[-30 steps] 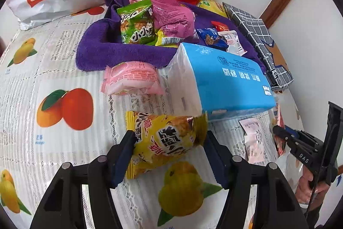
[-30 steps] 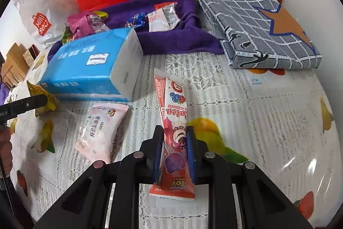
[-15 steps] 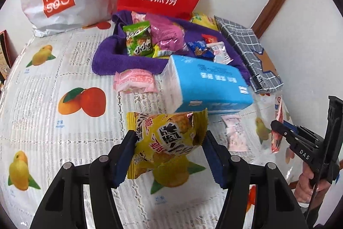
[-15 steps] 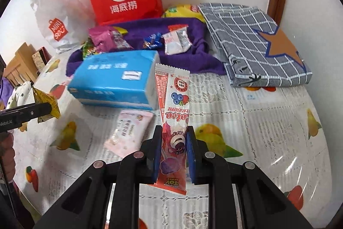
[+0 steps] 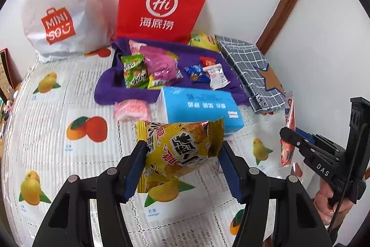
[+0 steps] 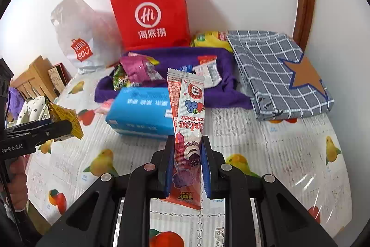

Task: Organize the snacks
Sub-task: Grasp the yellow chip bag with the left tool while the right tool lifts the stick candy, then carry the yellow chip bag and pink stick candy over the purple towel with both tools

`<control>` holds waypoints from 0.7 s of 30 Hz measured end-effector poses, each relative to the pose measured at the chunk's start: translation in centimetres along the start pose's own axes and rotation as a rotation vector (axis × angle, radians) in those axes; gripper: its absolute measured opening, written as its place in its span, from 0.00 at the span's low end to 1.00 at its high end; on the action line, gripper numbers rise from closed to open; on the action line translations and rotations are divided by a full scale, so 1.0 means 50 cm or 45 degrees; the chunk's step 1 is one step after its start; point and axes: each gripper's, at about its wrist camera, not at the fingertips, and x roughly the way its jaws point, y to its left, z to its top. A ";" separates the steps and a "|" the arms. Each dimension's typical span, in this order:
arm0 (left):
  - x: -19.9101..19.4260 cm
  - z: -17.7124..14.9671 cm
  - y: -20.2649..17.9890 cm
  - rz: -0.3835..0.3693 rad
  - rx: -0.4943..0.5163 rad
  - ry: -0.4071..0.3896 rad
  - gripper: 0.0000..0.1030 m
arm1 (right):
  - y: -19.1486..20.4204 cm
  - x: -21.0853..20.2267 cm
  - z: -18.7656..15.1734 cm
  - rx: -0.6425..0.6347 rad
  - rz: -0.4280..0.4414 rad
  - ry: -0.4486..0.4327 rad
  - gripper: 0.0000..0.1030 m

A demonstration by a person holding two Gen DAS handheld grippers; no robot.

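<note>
Both your grippers have come up off the table since a second ago, each carrying its snack clear of the fruit-print tablecloth (image 5: 57, 108). Your left gripper (image 5: 182, 161) is part-way open, its blue pads clamped on the sides of the yellow snack bag (image 5: 178, 149), which hangs in the air between them. Your right gripper (image 6: 186, 163) is squeezed down narrow on the long pink berry snack stick (image 6: 188, 122), standing upright above the jaws. Just beyond sits the blue tissue pack (image 5: 201, 108), with a pink packet (image 5: 131, 109) beside it on the cloth. Farther back, the purple towel (image 5: 111, 92) holds the loose snacks: green bag (image 5: 135, 72), magenta bag (image 5: 161, 65). Behind that, the red paper bag (image 5: 161, 1) and white Miniso bag (image 5: 60, 10) stand by the wall.
</note>
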 end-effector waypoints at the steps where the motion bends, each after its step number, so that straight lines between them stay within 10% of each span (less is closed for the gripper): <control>1: -0.004 0.005 -0.003 -0.003 0.003 -0.009 0.59 | 0.002 -0.003 0.005 0.001 0.004 -0.005 0.21; 21: -0.014 0.061 -0.018 -0.042 0.014 -0.041 0.59 | 0.003 -0.007 0.071 0.014 -0.002 -0.036 0.21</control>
